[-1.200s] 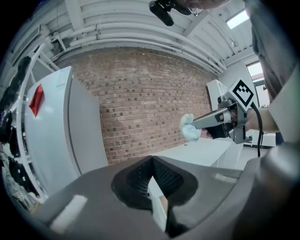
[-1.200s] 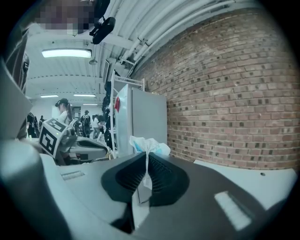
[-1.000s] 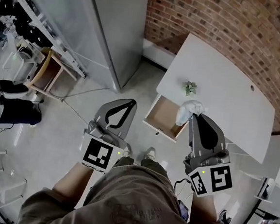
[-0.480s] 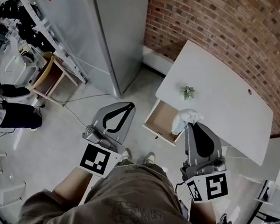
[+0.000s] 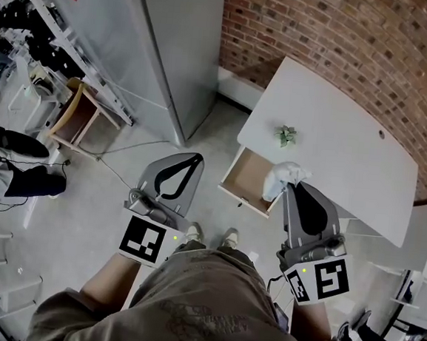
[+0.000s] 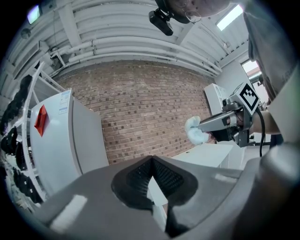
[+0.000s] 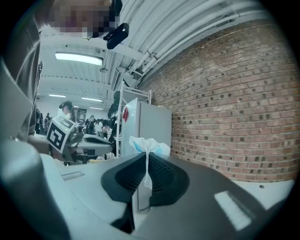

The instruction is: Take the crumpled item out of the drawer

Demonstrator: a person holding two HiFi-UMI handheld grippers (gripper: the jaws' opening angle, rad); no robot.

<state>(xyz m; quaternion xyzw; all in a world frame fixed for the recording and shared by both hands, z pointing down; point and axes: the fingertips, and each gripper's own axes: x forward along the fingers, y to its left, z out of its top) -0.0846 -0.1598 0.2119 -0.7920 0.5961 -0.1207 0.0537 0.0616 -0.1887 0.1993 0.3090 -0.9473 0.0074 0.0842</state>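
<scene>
Jaws on crumpled item (image 5: 285, 171) near drawer (image 5: 247, 178)

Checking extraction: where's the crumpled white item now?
Head view, right of centre: the crumpled white wad is pinched in the right hand-held gripper, over the open wooden drawer under the white desk.

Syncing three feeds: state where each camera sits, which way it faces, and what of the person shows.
Head view: on the person's head, looking steeply down at the open drawer and white table; shows shirt, left gripper, right gripper.
Left gripper view: on the left gripper, facing the brick wall along its shut fingers; shows the right gripper.
Right gripper view: on the right gripper, facing the same wall; its fingers pinch the crumpled item; shows the left gripper.
Shared: all three show the crumpled item.
</scene>
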